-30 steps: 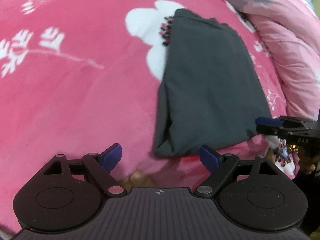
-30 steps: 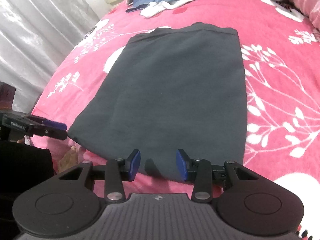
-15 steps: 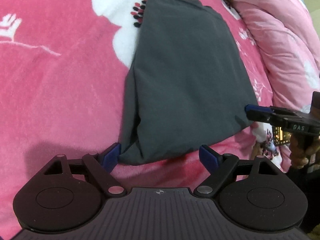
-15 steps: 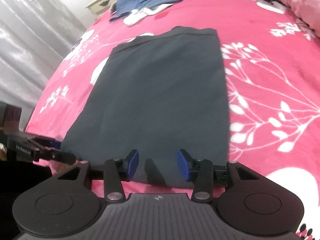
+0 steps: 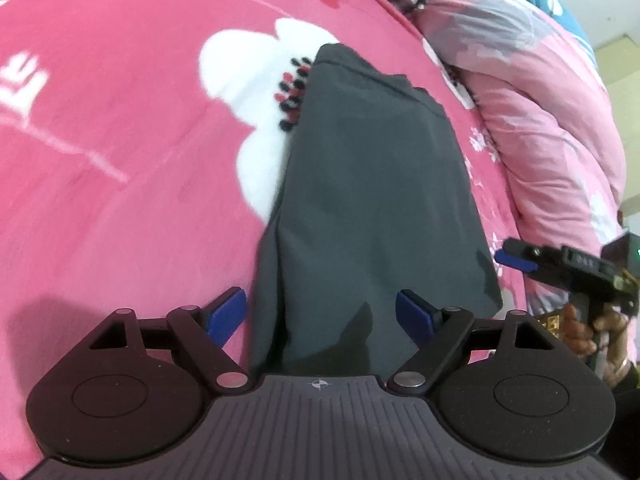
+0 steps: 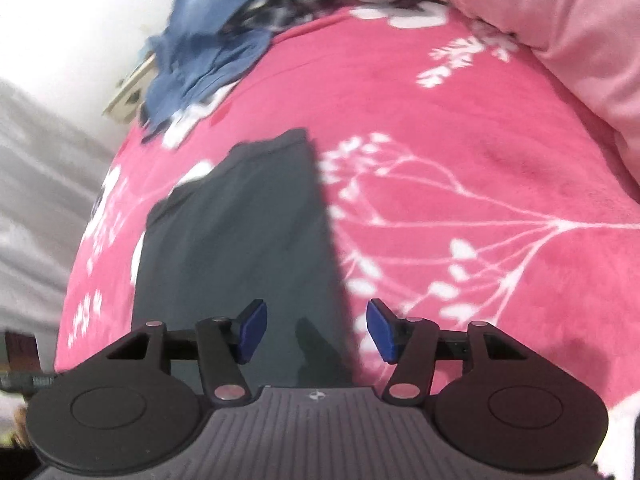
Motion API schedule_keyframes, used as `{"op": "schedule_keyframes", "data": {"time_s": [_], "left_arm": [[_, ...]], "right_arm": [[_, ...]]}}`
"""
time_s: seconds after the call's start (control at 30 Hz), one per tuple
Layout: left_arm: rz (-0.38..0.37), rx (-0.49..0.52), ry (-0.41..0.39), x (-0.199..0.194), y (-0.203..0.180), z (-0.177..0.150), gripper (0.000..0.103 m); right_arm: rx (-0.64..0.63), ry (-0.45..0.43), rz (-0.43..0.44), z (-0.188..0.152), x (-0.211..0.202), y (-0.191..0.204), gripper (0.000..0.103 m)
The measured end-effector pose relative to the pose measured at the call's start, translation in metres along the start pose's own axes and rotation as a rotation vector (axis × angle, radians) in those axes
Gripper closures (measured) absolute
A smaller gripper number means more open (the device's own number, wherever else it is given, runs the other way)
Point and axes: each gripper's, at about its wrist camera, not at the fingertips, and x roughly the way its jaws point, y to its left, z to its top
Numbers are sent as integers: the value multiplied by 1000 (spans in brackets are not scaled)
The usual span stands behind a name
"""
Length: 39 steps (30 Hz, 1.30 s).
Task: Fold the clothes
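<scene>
My left claw (image 5: 320,314): It is wide open and holds nothing. Its two blue fingertips (image 5: 226,312) sit on both sides of the near end of the cloth.

My right claw (image 6: 316,330): It is open too, with nothing in it. One blue tip is over the cloth and the other is over the blanket, so the cloth's right edge lies between them. From my left claw's camera I can also see it off to the right side, with a hand (image 5: 588,328) around its handle.

Gray cloth (image 5: 372,200): It is folded into a long, narrow shape. It lies flat on the bed and runs away from me. The left side shows layers stacked up along the fold.

Pink blanket (image 5: 120,140): It covers the bed under the cloth. It has big white flowers and thin white branches on it.

Light pink quilt (image 5: 560,120): It is bunched up along the right side of the bed, apart from the cloth.

Pile of clothes (image 6: 208,52): Blue ones and a dark patterned one sit at the far end of the bed. This view is blurry.

Gray curtain (image 6: 36,184): It hangs at the left of the bed.
</scene>
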Motion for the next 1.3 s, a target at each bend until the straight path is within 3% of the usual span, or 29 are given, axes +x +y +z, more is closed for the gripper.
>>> {"op": "schedule_keyframes", "data": {"time_s": [0.17, 0.4, 0.7, 1.03, 1.17, 1.27, 1.3], "left_arm": [[-31, -6, -13, 9, 3, 15, 19], [-97, -86, -70, 15, 13, 12, 11], [-80, 7, -15, 10, -1, -14, 11], [-174, -97, 29, 5, 15, -33, 11], [-195, -95, 67, 7, 14, -32, 13], [-206, -107, 77, 8, 15, -30, 16], [-210, -129, 77, 8, 17, -29, 22]], "right_arm": [[61, 31, 51, 20, 24, -13, 43], [128, 89, 123, 10, 31, -22, 35], [214, 164, 208, -5, 37, -33, 35], [307, 254, 274, -30, 37, -41, 35], [281, 268, 258, -27, 39, -35, 36], [254, 270, 236, -27, 38, -33, 42], [246, 269, 229, -27, 38, -34, 45]]}}
